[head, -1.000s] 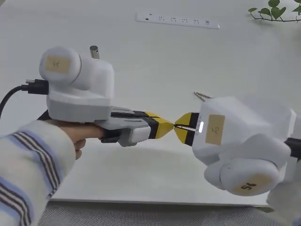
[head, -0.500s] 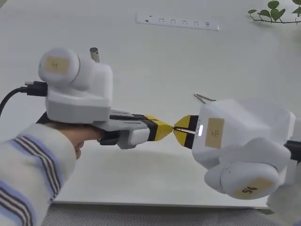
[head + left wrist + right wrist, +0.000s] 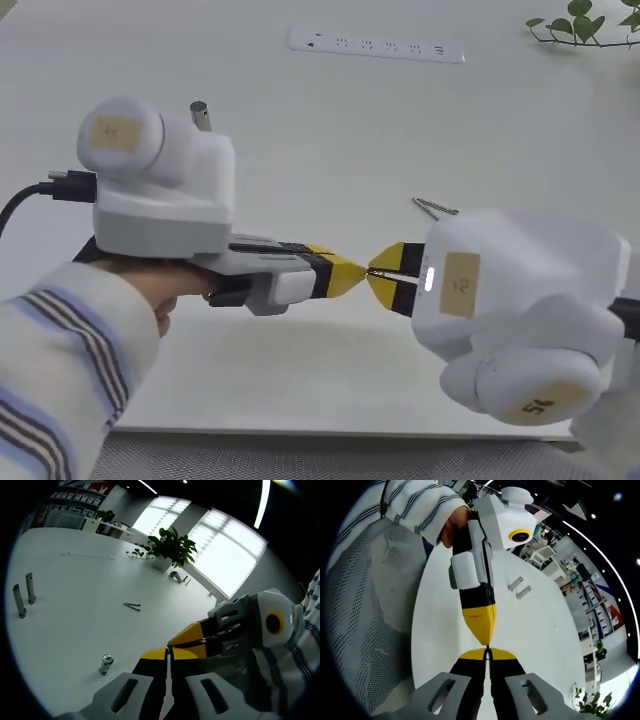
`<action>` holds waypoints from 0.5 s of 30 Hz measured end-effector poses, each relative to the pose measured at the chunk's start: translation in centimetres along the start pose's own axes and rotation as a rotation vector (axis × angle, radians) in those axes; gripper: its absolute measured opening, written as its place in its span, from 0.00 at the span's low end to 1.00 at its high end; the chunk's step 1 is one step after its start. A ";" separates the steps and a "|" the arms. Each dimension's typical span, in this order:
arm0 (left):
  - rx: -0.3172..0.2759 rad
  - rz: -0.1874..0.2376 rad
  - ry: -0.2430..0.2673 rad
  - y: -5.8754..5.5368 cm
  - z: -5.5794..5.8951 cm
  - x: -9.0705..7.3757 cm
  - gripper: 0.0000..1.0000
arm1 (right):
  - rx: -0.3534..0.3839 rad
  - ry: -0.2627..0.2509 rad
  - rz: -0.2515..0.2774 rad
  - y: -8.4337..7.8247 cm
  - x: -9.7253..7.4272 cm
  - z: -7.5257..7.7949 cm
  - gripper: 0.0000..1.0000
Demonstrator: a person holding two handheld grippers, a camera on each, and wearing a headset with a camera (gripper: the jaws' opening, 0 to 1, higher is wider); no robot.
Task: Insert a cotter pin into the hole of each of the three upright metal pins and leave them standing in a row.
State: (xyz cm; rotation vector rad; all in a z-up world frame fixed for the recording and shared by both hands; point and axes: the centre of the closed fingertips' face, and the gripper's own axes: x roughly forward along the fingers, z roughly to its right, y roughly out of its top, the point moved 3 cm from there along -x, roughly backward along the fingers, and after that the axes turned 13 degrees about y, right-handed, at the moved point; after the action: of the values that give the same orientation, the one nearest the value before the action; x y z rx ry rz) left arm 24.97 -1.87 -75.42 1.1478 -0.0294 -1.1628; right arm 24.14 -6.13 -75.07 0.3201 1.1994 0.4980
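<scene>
table [image 3: 330,130]: matt white | metal pins [image 3: 31,587]: dull steel | left gripper [image 3: 352,273]: smooth plastic | sleeve [image 3: 60,350]: knit cloth

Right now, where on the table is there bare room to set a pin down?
Bare table lies between the power strip and the cotter pins, and again along the near edge, below the left gripper and right gripper. Crowded: the middle, where their tips meet, cotter pins just behind.

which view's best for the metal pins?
Left gripper view: all three metal pins sit unobstructed on the white table, two side by side, one nearer. Head view shows one pin's top behind the left gripper. Right gripper view shows two, small, past it.
</scene>
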 end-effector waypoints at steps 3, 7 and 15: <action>0.006 0.005 -0.001 0.0 0.0 -0.1 0.00 | -0.005 -0.002 0.008 0.1 -0.1 0.0 0.03; 0.013 0.004 -0.002 0.0 0.0 -0.1 0.00 | -0.003 0.002 0.011 0.1 -0.1 -0.1 0.03; 0.032 0.005 -0.010 -0.1 0.2 -0.2 0.00 | 0.037 0.023 0.049 0.0 -0.2 -0.1 0.10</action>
State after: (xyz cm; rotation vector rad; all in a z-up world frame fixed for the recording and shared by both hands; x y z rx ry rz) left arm 24.66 -1.86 -75.27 1.1692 -0.0583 -1.1673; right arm 23.98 -6.20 -74.96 0.3768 1.2265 0.5240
